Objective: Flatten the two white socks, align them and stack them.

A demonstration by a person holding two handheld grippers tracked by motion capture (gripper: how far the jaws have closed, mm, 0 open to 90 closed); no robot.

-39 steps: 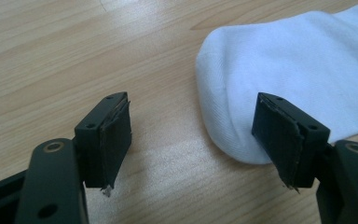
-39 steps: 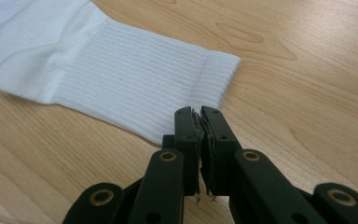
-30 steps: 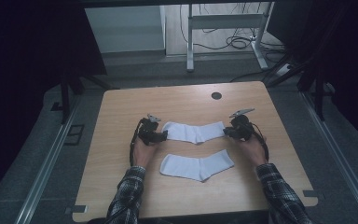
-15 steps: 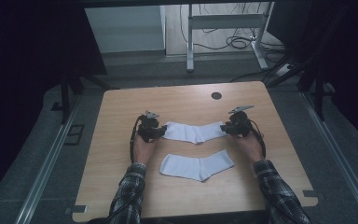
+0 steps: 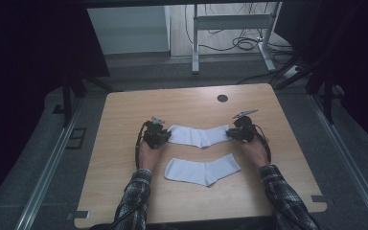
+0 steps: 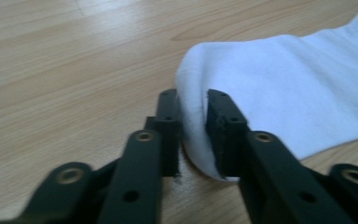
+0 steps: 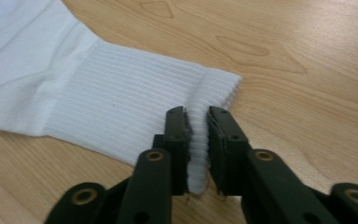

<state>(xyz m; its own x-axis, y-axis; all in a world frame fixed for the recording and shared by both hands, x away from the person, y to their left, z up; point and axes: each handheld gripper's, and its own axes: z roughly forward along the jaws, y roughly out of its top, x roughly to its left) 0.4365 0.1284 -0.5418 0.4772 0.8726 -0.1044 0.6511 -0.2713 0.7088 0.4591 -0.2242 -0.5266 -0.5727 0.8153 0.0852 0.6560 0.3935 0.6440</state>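
Two white socks lie on the wooden table (image 5: 124,120). The far sock (image 5: 199,135) stretches between my two grippers. My left gripper (image 5: 166,136) pinches its rounded toe end (image 6: 284,88); the left gripper's jaws (image 6: 193,100) have just been closing, with a fold of fabric squeezed between them. At the ribbed cuff (image 7: 112,98), my right gripper (image 5: 230,133) holds the cuff's edge. The right gripper's jaws (image 7: 196,114) have also just closed further on it. The near sock (image 5: 203,170) lies flat and untouched between the person's forearms.
A round dark cable hole (image 5: 223,98) sits near the table's far edge. Beyond the table stand a metal desk frame (image 5: 230,24) and loose cables on the floor. Bare wood lies to the left and right of the socks.
Both hands stay at the ends of the far sock, with hardly any shift. The sock lies about as before.
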